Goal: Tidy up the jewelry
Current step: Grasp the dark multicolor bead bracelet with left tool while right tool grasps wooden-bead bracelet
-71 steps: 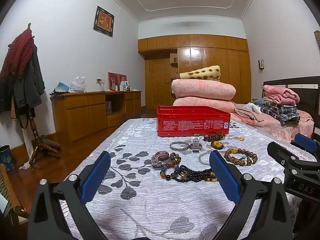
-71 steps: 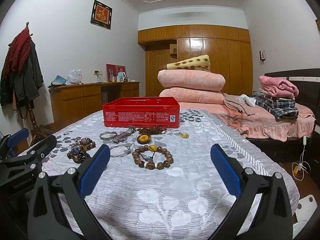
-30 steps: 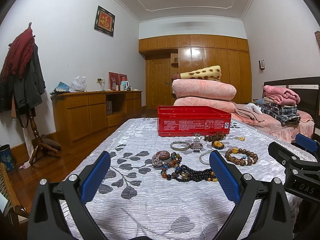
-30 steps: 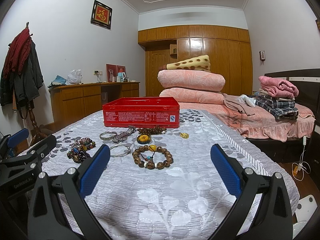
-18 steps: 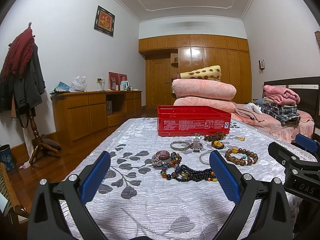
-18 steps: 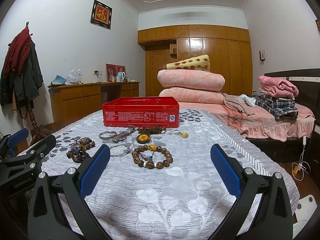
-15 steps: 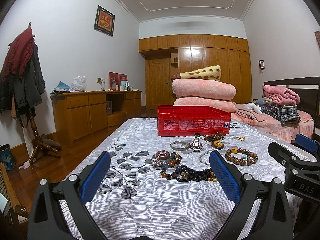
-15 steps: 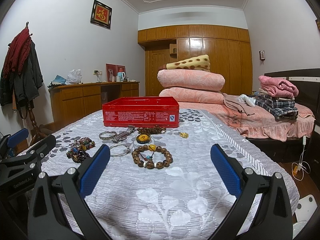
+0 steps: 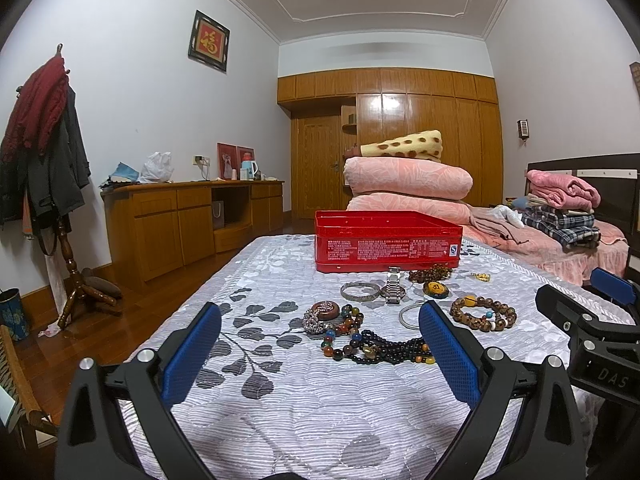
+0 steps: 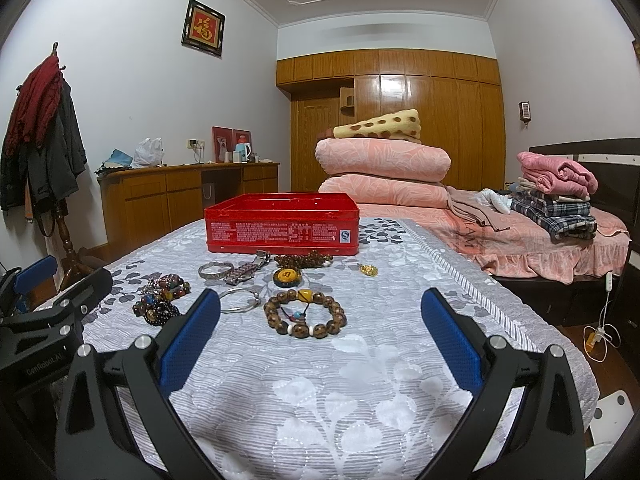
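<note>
Two grippers, left (image 9: 320, 344) and right (image 10: 320, 340), gape wide and empty before one red tin (image 9: 387, 240) and two silver bangles (image 9: 360, 291).

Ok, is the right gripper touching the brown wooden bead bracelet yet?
Apart. In the right wrist view the right gripper is open, and bare bedspread shows between its blue fingers and the brown wooden bead bracelet.

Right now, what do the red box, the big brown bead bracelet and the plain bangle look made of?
Red box: likely painted tin, glossy with a rolled rim and printed text. Brown bead bracelet: probably polished wood or seed, mottled grain with a yellow accent bead. Plain bangle: silvery metal, thin and reflective.
</note>
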A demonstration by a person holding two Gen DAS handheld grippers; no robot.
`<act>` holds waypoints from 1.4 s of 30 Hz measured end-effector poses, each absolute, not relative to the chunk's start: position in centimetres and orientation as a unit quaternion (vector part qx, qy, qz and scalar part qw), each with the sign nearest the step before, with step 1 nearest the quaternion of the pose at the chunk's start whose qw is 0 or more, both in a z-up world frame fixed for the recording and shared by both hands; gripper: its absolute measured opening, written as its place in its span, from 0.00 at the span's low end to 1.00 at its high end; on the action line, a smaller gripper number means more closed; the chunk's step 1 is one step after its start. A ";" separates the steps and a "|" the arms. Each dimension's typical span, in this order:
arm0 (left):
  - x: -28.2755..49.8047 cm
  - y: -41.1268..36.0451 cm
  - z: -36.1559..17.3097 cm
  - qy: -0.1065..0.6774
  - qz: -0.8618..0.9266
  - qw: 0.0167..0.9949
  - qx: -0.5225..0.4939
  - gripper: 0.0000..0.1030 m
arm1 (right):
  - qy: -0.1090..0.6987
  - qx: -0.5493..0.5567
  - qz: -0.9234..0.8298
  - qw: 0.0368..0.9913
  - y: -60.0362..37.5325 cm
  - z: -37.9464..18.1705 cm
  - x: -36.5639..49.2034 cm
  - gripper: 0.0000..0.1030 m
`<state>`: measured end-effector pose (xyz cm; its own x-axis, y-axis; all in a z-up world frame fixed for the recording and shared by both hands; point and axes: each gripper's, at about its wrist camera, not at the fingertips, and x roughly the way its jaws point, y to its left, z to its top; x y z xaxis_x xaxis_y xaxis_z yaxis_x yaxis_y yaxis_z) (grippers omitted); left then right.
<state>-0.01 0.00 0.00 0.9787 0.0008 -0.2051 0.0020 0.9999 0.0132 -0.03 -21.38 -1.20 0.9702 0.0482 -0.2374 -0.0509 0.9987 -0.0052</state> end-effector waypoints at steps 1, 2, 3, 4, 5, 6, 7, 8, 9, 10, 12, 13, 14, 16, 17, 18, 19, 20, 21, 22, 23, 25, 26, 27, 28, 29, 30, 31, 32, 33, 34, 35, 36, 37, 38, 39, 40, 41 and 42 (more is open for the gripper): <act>0.0 0.0 0.0 0.104 -0.001 0.995 0.007 0.94 | 0.120 -0.006 0.025 0.992 -21.4 -1.2 0.0 0.95; 0.0 0.0 0.0 0.104 -0.001 0.995 0.007 0.94 | 0.120 -0.006 0.025 0.992 -21.4 -1.2 -0.1 0.95; 0.0 0.0 0.0 0.105 -0.001 0.994 0.007 0.94 | 0.120 -0.006 0.025 0.992 -21.4 -1.2 0.0 0.95; 0.0 0.0 0.0 0.106 -0.001 0.994 0.007 0.94 | 0.120 -0.006 0.025 0.992 -21.4 -1.2 -0.1 0.95; 0.0 0.2 -0.1 0.108 -0.005 0.994 0.005 0.94 | 0.120 -0.007 0.024 0.992 -21.4 -1.2 0.0 0.95; 0.4 0.7 -0.3 0.111 -0.012 0.994 0.000 0.94 | 0.121 -0.008 0.024 0.992 -21.4 -1.2 -0.1 0.95; 0.4 0.8 -0.4 0.115 -0.017 0.993 -0.004 0.94 | 0.122 -0.010 0.023 0.992 -21.5 -1.2 -0.1 0.95; 0.6 1.2 -0.3 0.117 -0.018 0.993 -0.006 0.94 | 0.124 -0.012 0.022 0.992 -21.6 -1.2 0.2 0.95; 0.8 1.3 -0.4 0.123 -0.022 0.992 -0.006 0.94 | 0.126 -0.014 0.021 0.992 -21.7 -1.2 0.2 0.95; 0.8 1.2 -0.3 0.127 -0.023 0.992 -0.003 0.94 | 0.130 -0.015 0.019 0.991 -21.7 -1.3 0.3 0.95; 1.1 0.9 -0.3 0.138 -0.021 0.990 -0.001 0.94 | 0.141 -0.013 0.020 0.990 -22.1 -1.3 0.6 0.95; 1.3 0.9 -0.4 0.146 -0.020 0.989 -0.002 0.94 | 0.148 -0.011 0.021 0.989 -22.3 -1.4 0.7 0.95; 1.6 0.9 -0.5 0.156 -0.022 0.988 -0.004 0.94 | 0.153 -0.010 0.021 0.988 -22.9 -1.4 1.2 0.95; 2.2 0.9 -0.5 0.181 -0.027 0.983 -0.007 0.94 | 0.174 -0.003 0.026 0.984 -23.2 -1.4 1.6 0.95; 2.4 0.8 -0.5 0.192 -0.033 0.981 -0.009 0.94 | 0.182 0.001 0.031 0.983 -23.4 -1.3 1.8 0.95; 2.5 0.8 -0.4 0.198 -0.038 0.979 -0.010 0.94 | 0.189 0.004 0.034 0.981 -23.5 -1.2 2.0 0.95; 2.8 0.6 -0.3 0.208 -0.039 0.977 -0.008 0.94 | 0.200 0.005 0.036 0.979 -23.7 -1.1 2.2 0.95; 3.0 0.4 -0.2 0.217 -0.044 0.975 -0.007 0.94 | 0.209 0.008 0.038 0.977 -23.9 -1.0 2.4 0.95; 3.3 0.4 0.0 0.228 -0.057 0.972 -0.013 0.93 | 0.219 0.010 0.041 0.975 -24.0 -1.0 2.8 0.95; 3.4 0.3 0.0 0.237 -0.060 0.970 -0.019 0.89 | 0.235 0.014 0.044 0.971 -24.2 -0.9 3.2 0.95; 3.8 0.4 0.1 0.250 -0.065 0.966 -0.029 0.82 | 0.245 0.019 0.049 0.968 -24.2 -0.9 3.7 0.95; 4.5 0.5 -0.1 0.277 -0.081 0.956 -0.044 0.74 | 0.266 0.029 0.059 0.962 -24.6 -0.8 4.4 0.95; 4.8 0.5 -0.2 0.285 -0.083 0.954 -0.046 0.74 | 0.271 0.030 0.062 0.960 -24.6 -0.8 4.8 0.95; 5.1 0.5 -0.2 0.288 -0.081 0.953 -0.045 0.74 | 0.275 0.030 0.064 0.959 -24.6 -0.8 5.0 0.95; 5.4 0.6 -0.1 0.290 -0.076 0.953 -0.041 0.74 | 0.278 0.028 0.065 0.958 -24.6 -0.8 5.3 0.95; 5.6 0.7 0.0 0.292 -0.073 0.953 -0.040 0.73 | 0.280 0.025 0.065 0.957 -24.5 -0.7 5.5 0.95; 5.9 0.8 0.1 0.294 -0.071 0.952 -0.040 0.72 | 0.283 0.022 0.066 0.957 -24.4 -0.7 5.8 0.95; 6.3 0.9 0.2 0.298 -0.071 0.951 -0.042 0.68 | 0.286 0.020 0.066 0.956 -24.3 -0.7 6.0 0.95; 6.6 1.0 0.3 0.302 -0.072 0.950 -0.044 0.65 | 0.289 0.019 0.068 0.955 -24.3 -0.7 6.2 0.95; 6.9 1.1 0.4 0.306 -0.074 0.948 -0.045 0.64 | 0.291 0.018 0.069 0.954 -24.2 -0.7 6.4 0.95; 7.3 1.1 0.5 0.310 -0.076 0.947 -0.046 0.62 | 0.296 0.017 0.072 0.952 -24.1 -0.7 6.7 0.95; 7.6 1.1 0.6 0.313 -0.077 0.946 -0.046 0.59 | 0.299 0.016 0.073 0.951 -23.9 -0.7 6.9 0.95; 8.0 1.0 0.6 0.317 -0.079 0.944 -0.046 0.57 | 0.302 0.014 0.075 0.950 -23.8 -0.7 7.2 0.94; 8.3 1.0 0.6 0.321 -0.080 0.942 -0.047 0.55 | 0.305 0.013 0.077 0.949 -23.7 -0.7 7.5 0.94; 8.6 1.0 0.6 0.325 -0.082 0.941 -0.049 0.53 | 0.308 0.012 0.078 0.948 -23.7 -0.7 7.8 0.94; 9.0 1.0 0.6 0.330 -0.083 0.939 -0.051 0.51 | 0.313 0.011 0.080 0.946 -23.6 -0.7 8.2 0.94; 9.3 1.1 0.5 0.332 -0.083 0.938 -0.051 0.47 | 0.315 0.010 0.081 0.945 -23.6 -0.7 8.5 0.94; 9.6 1.0 0.6 0.334 -0.085 0.937 -0.052 0.41 | 0.317 0.008 0.081 0.945 -23.5 -0.7 8.7 0.94; 9.8 1.0 0.6 0.336 -0.087 0.937 -0.052 0.39 | 0.319 0.006 0.080 0.944 -23.4 -0.7 8.9 0.94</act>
